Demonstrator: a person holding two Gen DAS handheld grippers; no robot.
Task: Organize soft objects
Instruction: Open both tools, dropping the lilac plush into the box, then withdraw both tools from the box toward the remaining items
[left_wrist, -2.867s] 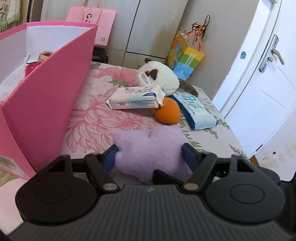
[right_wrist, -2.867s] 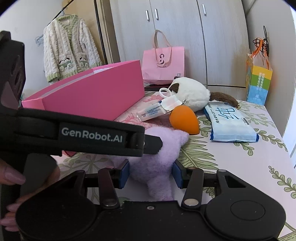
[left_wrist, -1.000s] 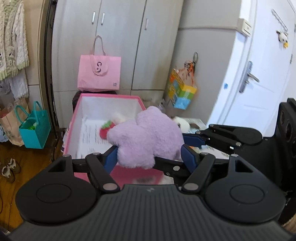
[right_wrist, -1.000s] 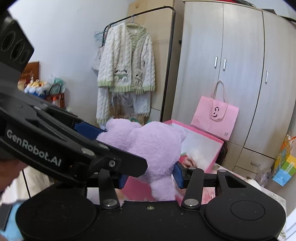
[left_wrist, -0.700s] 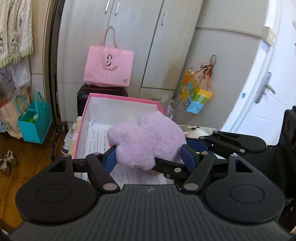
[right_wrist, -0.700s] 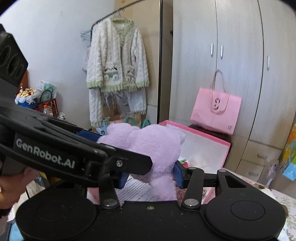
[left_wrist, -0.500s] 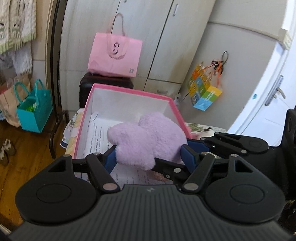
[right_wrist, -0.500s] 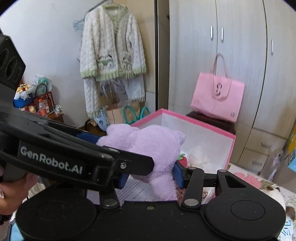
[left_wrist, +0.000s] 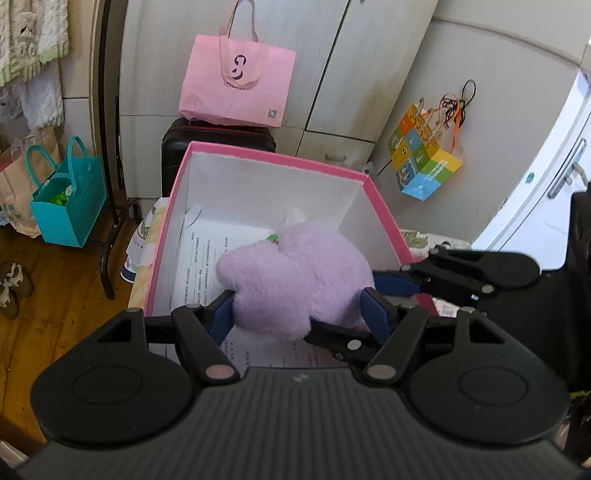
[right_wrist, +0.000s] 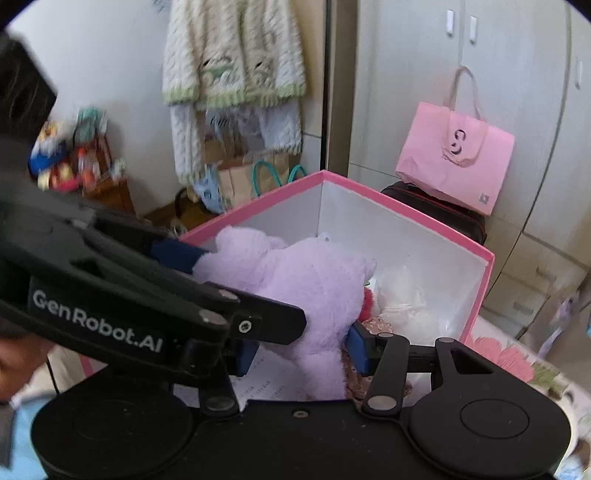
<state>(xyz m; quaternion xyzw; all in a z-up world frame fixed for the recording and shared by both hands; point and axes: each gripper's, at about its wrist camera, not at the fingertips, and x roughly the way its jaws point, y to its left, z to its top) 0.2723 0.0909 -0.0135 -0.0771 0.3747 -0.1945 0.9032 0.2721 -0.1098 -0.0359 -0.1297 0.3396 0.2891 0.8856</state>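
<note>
Right now you hold one purple plush toy (left_wrist: 295, 273) between both tools: your left gripper (left_wrist: 297, 314) pinches its lower part with narrowed blue pads, and your right gripper (right_wrist: 299, 350) clamps it from the other side, its fingers also showing at the right in the left wrist view. You have the toy hanging over the open pink box (left_wrist: 273, 157), inside the rim and nearer the right wall than the left.

By my reading you are at the placing step. Next, lower the toy toward the printed paper sheet (left_wrist: 201, 258) on the box floor, then open both grips together so it drops without snagging.

Counted: one purple toy, one box, two grippers. Near the box's right corner lie one white plush (right_wrist: 402, 295) and something red (right_wrist: 367, 306), partly hidden. Behind the box, one pink shopping bag (left_wrist: 236, 81).
</note>
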